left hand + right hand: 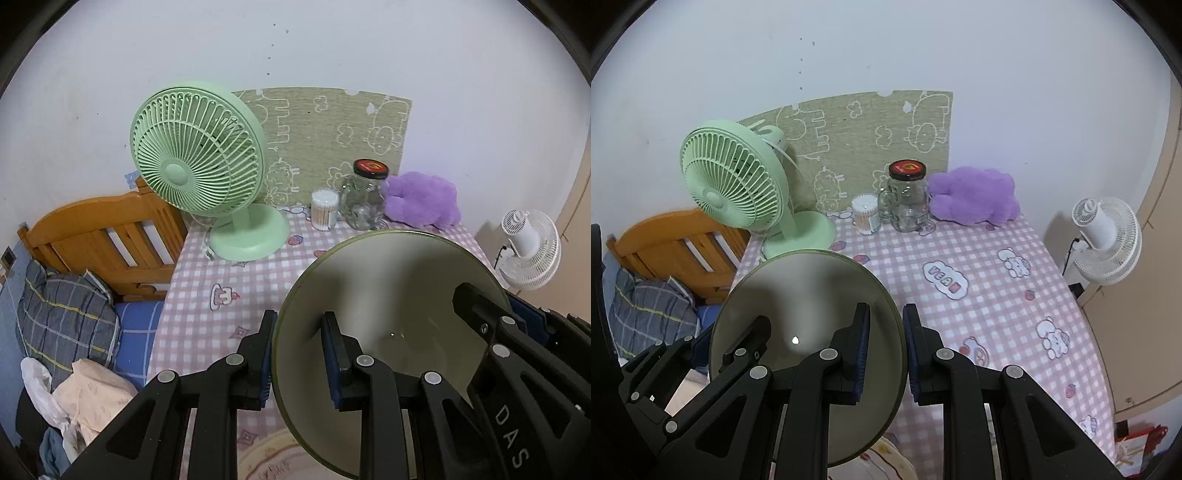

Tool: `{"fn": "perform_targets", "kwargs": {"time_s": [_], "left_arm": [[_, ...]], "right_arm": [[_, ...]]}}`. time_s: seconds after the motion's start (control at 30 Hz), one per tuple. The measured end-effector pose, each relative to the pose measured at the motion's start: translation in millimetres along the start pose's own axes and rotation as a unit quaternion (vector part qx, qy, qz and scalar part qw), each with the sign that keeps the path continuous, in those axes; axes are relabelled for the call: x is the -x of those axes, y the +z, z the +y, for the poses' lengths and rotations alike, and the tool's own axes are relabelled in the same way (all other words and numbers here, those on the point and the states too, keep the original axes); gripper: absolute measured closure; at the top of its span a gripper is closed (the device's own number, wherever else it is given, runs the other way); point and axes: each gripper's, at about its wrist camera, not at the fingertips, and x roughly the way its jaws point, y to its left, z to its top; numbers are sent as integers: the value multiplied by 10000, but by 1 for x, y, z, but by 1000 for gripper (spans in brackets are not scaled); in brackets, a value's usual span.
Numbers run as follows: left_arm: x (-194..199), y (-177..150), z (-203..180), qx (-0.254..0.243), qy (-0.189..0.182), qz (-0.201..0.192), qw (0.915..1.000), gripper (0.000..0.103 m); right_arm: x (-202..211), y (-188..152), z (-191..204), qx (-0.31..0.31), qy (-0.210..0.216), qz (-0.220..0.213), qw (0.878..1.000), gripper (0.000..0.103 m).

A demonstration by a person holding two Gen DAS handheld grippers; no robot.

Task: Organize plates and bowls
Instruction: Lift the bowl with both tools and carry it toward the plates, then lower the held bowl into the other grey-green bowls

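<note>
The round olive-green glazed plate (388,314) hangs tilted above the pink checked tablecloth (221,266), in front of the mint-green desk fan (195,155). The left gripper (301,354) is closed tight on its left rim and the right gripper (886,350) clamps the opposite rim. It looks stiff, slick and breakable, so opposite-edge rim holds seem wisest.
</note>
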Motion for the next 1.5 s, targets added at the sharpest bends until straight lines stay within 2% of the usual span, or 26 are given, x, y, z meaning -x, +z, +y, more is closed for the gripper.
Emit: {"fn": "perform_targets", "kwargs": {"time_s": [0.17,0.63,1.07,1.5], "left_arm": [[11,-16,-20,-19,111,-49,9999,81],[24,-67,-89,518,259,259,9980,81],[19,-114,-142,697,379,514,9955,81],[4,-145,-166,729,575,929,9913,81]], "right_arm": [[14,-16,-18,30,102,-8,9999,81],[31,-52,-93,419,448,256,9978,81],[24,-91,-148,724,566,568,9942,81],[4,-124,-175,862,710,1022,9885,82]]}}
